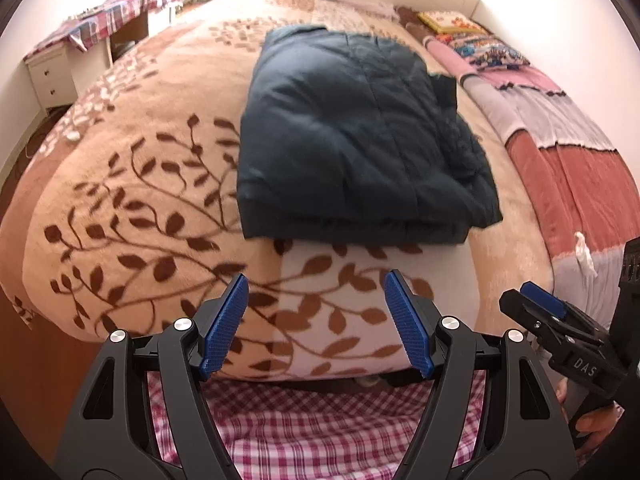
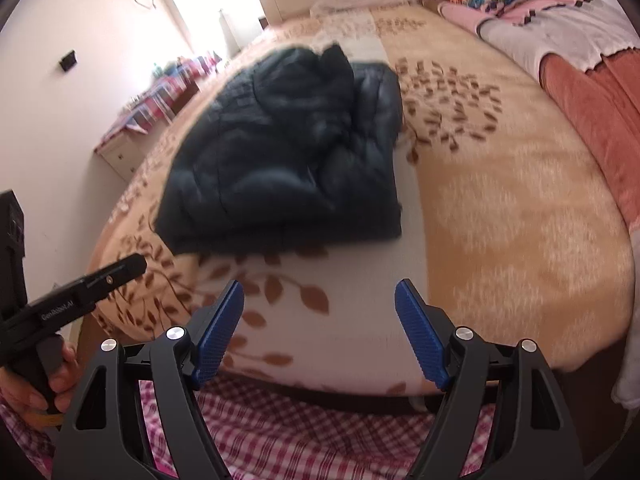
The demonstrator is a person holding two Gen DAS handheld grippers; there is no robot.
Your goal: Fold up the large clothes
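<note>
A dark navy padded jacket [image 1: 352,140] lies folded into a thick rectangle on the beige leaf-patterned blanket [image 1: 140,200]; it also shows in the right wrist view [image 2: 288,160]. My left gripper [image 1: 316,284] is open and empty, held off the bed's near edge, short of the jacket. My right gripper [image 2: 320,290] is open and empty, also back from the jacket at the bed's edge. The right gripper shows at the lower right of the left wrist view [image 1: 536,304]; the left gripper shows at the left of the right wrist view [image 2: 124,268].
A folded pink, grey and red blanket [image 1: 560,136] and colourful pillows [image 1: 472,36] lie along the bed's right side. A white nightstand [image 1: 52,76] and a table with a plaid cloth [image 1: 116,12] stand to the left. A pink checked sheet [image 1: 304,432] hangs below the bed edge.
</note>
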